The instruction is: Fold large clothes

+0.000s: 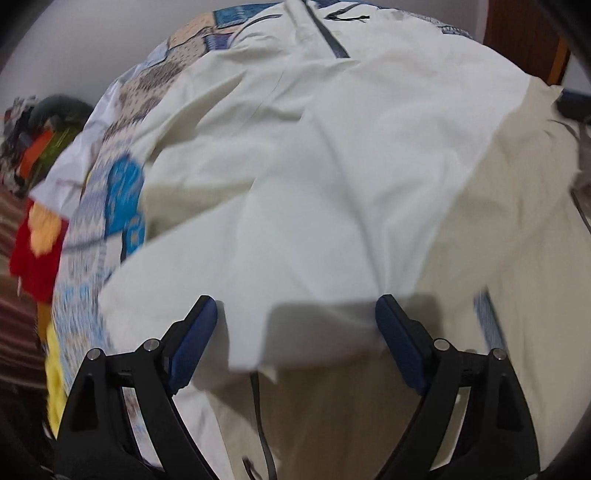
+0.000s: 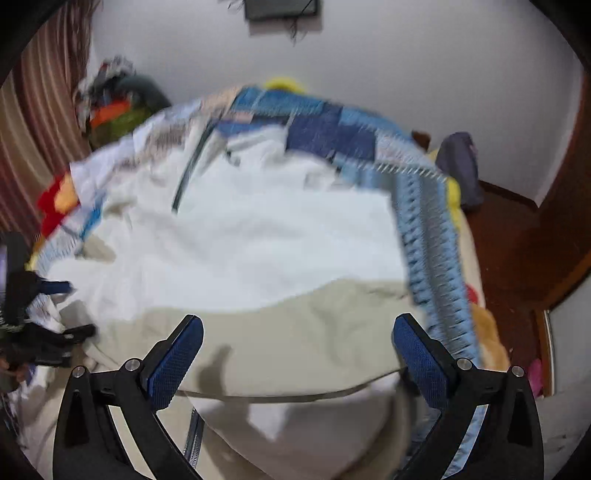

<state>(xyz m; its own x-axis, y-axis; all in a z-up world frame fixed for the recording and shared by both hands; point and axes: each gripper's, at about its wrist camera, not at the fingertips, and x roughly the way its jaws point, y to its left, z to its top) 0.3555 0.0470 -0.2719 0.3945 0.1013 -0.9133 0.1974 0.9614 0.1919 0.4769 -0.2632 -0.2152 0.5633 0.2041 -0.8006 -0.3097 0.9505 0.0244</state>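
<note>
Left wrist view: the left gripper (image 1: 295,314) stands wide, both blue pads apart, pointing steeply down over the garment (image 1: 314,177). Nothing is clamped between the pads. A loose near edge of the white cloth lies in the gap between them, and the left pad (image 1: 192,347) sits just beside that cloth; contact cannot be confirmed.

Right wrist view: the right gripper (image 2: 297,328) is spread wide as well, with no cloth pinched. Its pads hang above the beige part of the garment (image 2: 295,332) near the bed's near edge. The left gripper (image 2: 55,310) shows at the far left of this view, blurred, at the garment's left edge.

The garment is large, white with beige panels, and lies spread and creased across the middle of the bed. A dark zipper line (image 1: 332,37) runs along its far part. Beneath it lies a patchwork quilt (image 1: 125,206) in blue, white and tan, exposed at the left and far sides. In the right wrist view the quilt (image 2: 424,240) also borders the garment on the right.

A pile of mixed clothes (image 2: 118,103) sits at the far left against the wall, beside a striped curtain (image 2: 37,129). A dark bag (image 2: 460,166) rests at the far right, next to a brown wooden panel (image 2: 565,229). A dark frame (image 2: 282,9) hangs on the far wall.
</note>
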